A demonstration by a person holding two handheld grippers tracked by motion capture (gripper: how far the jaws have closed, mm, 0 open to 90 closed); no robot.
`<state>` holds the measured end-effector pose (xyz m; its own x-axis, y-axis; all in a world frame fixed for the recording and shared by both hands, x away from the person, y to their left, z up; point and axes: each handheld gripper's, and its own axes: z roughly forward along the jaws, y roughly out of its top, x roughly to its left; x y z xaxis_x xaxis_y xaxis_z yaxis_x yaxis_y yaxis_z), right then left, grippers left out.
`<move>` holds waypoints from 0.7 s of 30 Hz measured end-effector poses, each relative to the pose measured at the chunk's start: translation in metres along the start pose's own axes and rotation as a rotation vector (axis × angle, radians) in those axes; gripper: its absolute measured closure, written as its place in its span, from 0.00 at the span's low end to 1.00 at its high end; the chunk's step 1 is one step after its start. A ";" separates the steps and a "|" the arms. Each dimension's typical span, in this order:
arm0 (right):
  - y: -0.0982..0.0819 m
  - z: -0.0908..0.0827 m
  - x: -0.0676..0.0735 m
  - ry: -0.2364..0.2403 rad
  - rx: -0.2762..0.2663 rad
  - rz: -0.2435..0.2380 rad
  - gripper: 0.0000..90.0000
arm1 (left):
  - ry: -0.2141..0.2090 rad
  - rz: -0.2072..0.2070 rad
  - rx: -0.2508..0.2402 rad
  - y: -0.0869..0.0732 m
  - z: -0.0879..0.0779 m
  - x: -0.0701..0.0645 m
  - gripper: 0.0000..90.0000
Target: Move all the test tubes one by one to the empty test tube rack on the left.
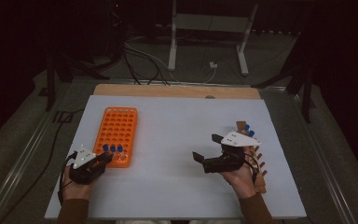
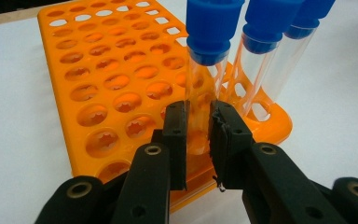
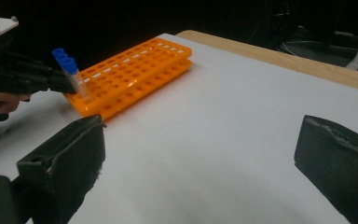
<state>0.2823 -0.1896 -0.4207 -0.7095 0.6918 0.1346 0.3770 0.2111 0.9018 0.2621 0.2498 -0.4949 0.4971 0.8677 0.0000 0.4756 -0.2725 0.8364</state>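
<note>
Three clear plastic tubes with blue caps stand in the orange perforated rack (image 2: 121,88); the left claw (image 2: 198,140) grips the nearest tube (image 2: 200,70). Seating looks done; next, release. Farther off, the right claw (image 1: 209,149) hangs open above the white counter (image 1: 177,121).

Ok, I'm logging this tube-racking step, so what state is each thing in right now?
Left hand-held gripper: shut on the nearest tube.
Nearest tube: upright in the rack's near row, blue cap on, clamped low on its clear body.
Two other tubes: upright beside it, capped, standing free.
Orange rack: flat on the table, most holes empty.
Right hand-held gripper: open, nothing between its jaws.
Wooden rack: by the right hand, holding blue-capped tubes.
</note>
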 end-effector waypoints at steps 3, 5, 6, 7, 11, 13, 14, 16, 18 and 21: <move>0.000 0.000 0.000 0.001 0.001 0.001 0.02 | 0.000 -0.001 0.000 0.000 0.000 0.000 0.86; 0.000 0.000 0.000 0.001 0.001 0.001 0.02 | -0.001 -0.002 -0.001 0.000 0.000 0.000 0.86; 0.000 0.001 0.000 0.001 0.002 0.001 0.02 | 0.000 -0.004 -0.001 0.000 0.000 0.000 0.86; 0.000 0.001 0.000 0.002 0.002 0.001 0.02 | 0.001 -0.008 -0.004 0.000 0.000 0.000 0.86; 0.000 0.001 0.000 0.001 0.000 0.001 0.02 | 0.007 -0.006 -0.004 0.000 -0.001 -0.002 0.76; 0.000 0.001 0.000 0.001 0.000 0.002 0.02 | 0.012 -0.010 -0.004 0.000 -0.002 -0.002 0.73; 0.000 0.001 0.000 0.000 0.000 0.004 0.02 | 0.010 -0.015 -0.008 0.000 -0.002 -0.001 0.71; 0.000 0.001 0.000 0.001 0.000 0.005 0.02 | 0.000 -0.023 -0.020 0.000 -0.005 -0.001 0.68; 0.000 0.000 -0.001 -0.001 -0.002 0.005 0.02 | -0.011 -0.036 -0.040 0.000 -0.008 0.000 0.66; 0.001 0.000 -0.001 -0.004 -0.006 0.010 0.02 | -0.027 -0.060 -0.076 0.000 -0.014 0.003 0.63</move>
<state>0.2833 -0.1905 -0.4203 -0.7033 0.6966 0.1417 0.3804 0.2004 0.9028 0.2529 0.2580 -0.4873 0.4889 0.8699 -0.0654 0.4494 -0.1870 0.8735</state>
